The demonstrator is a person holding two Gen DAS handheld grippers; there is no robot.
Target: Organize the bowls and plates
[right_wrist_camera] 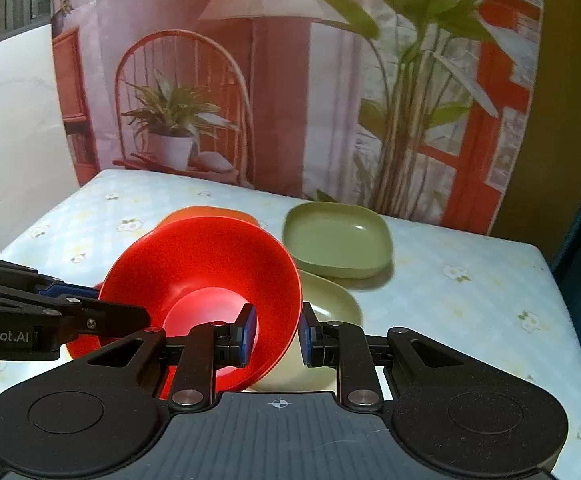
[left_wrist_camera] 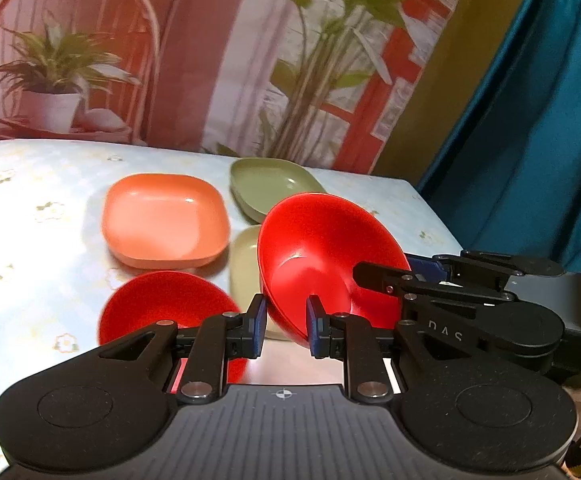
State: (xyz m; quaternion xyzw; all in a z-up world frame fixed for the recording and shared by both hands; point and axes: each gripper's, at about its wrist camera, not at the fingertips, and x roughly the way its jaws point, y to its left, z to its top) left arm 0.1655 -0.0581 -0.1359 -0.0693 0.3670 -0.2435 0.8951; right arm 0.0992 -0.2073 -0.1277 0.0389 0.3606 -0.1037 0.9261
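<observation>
- Holding one red bowl (left_wrist_camera: 326, 256) between them, both grippers clamp its rim from opposite sides; the bowl is tilted and lifted clear of the table (left_wrist_camera: 30, 240).
- Left gripper (left_wrist_camera: 286, 326): jaws narrow, blue pads pinching the near rim of the bowl in its own view.
- Right gripper (right_wrist_camera: 276, 334): jaws narrow, one pad inside the bowl wall and one outside. It also shows in the left view, reaching in from the right to the bowl's far rim.
- Writing: "DAS" reads on the right gripper's body in the left view; "nRobot.AI" reads on the left gripper's arm in the right view, its first letters cut off by the frame edge.
- Count, red bowls: two. The second bowl (left_wrist_camera: 170, 308) sits on the table, partly hidden behind the left gripper.
- Count, square plates: three. An orange plate (left_wrist_camera: 164, 220), a green plate (right_wrist_camera: 338, 240) and a pale plate (right_wrist_camera: 326, 300), all on the table.
- The pale plate lies just below the held bowl, and appears to be overlapped by the green plate's edge, though blur makes this uncertain.
- Table cover: pale floral cloth. Behind it hangs a printed backdrop (right_wrist_camera: 274, 80).
</observation>
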